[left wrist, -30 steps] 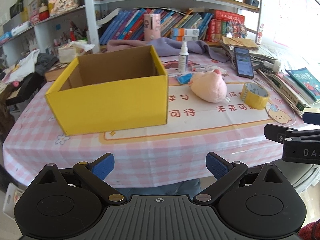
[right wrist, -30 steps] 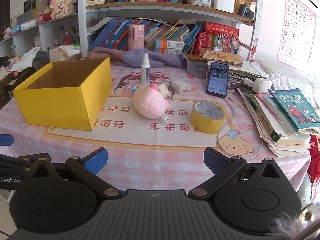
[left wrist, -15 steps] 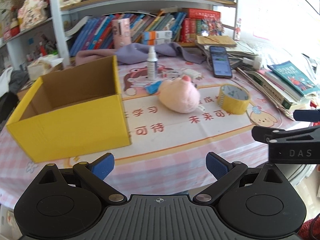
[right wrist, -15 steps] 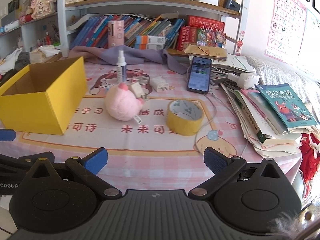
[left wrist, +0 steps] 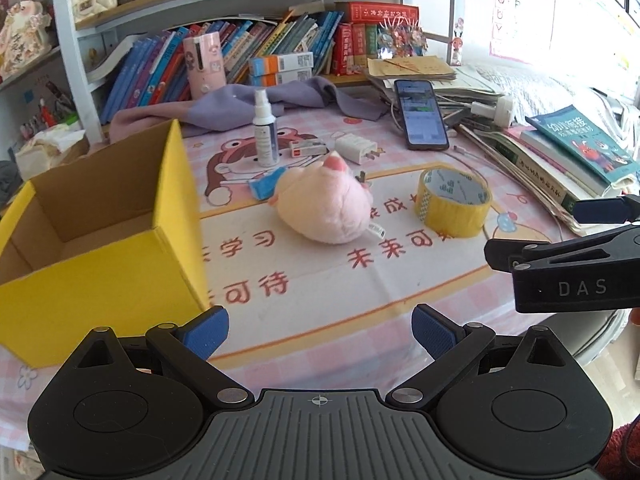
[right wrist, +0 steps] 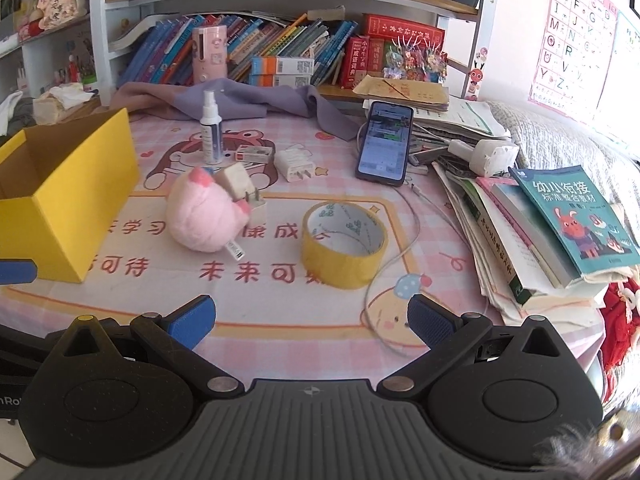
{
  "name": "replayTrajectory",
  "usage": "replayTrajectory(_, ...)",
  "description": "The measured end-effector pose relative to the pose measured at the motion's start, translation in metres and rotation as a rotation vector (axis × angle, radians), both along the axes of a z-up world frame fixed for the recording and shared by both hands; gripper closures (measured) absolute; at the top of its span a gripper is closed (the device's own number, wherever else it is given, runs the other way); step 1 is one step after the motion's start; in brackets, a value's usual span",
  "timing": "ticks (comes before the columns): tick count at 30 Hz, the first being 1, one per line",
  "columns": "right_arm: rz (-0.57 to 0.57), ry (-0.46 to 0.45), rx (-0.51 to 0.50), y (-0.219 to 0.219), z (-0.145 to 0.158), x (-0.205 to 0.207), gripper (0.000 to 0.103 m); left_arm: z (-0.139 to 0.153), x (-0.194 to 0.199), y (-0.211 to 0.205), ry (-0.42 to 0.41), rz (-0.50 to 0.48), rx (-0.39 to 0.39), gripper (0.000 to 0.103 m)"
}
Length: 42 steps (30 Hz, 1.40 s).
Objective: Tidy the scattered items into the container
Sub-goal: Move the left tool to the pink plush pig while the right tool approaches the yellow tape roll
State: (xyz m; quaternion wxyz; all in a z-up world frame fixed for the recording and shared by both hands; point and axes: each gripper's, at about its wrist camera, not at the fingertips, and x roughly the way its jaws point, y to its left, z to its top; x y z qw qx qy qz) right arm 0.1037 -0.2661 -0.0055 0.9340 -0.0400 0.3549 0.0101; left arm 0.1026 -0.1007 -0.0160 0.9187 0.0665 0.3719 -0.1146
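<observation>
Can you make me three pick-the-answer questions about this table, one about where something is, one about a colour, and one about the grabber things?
1. Where is the pink plush toy?
A. inside the box
B. on the table between the yellow box and the tape roll
C. on the shelf

2. What colour is the tape roll?
A. yellow
B. green
C. red

3. How are the left gripper and right gripper?
A. both shut on toys
B. one holds the spray bottle
C. both open and empty

Answers: 1 B, it lies on the tablecloth between them. 2 A, its outside is yellow. 3 C, the blue pads stand wide apart with nothing between.
</observation>
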Motion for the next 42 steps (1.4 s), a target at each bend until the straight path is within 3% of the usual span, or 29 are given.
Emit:
replayTrajectory(7,0.018,0.013,-0.007,-0.017,-0.001,0.033,0.0,0.0,0.029,-0.021,-0.004,-0.004,0.005,0.003)
replayTrajectory(19,0.113,0.066,0.011,-0.047,-0.008,0.095,0.0,-0.005,0.072,-0.043,0.023,0.111,0.017,0.003)
replayTrajectory(31,0.228,0.167,0.087,-0.064,-0.025,0.152,0.0,-0.019,0.114,-0.054,0.029,0.217,0.098,0.004)
replayTrajectory(36,0.301,0.216,0.074,-0.059,-0.036,0.166,0.0,-0.023,0.128,-0.043,0.066,0.282,0.047,0.004)
replayTrajectory(42,0.319,0.272,0.057,-0.061,-0.05,0.182,0.001,-0.03,0.143,-0.049,0.101,0.272,0.029,0.005)
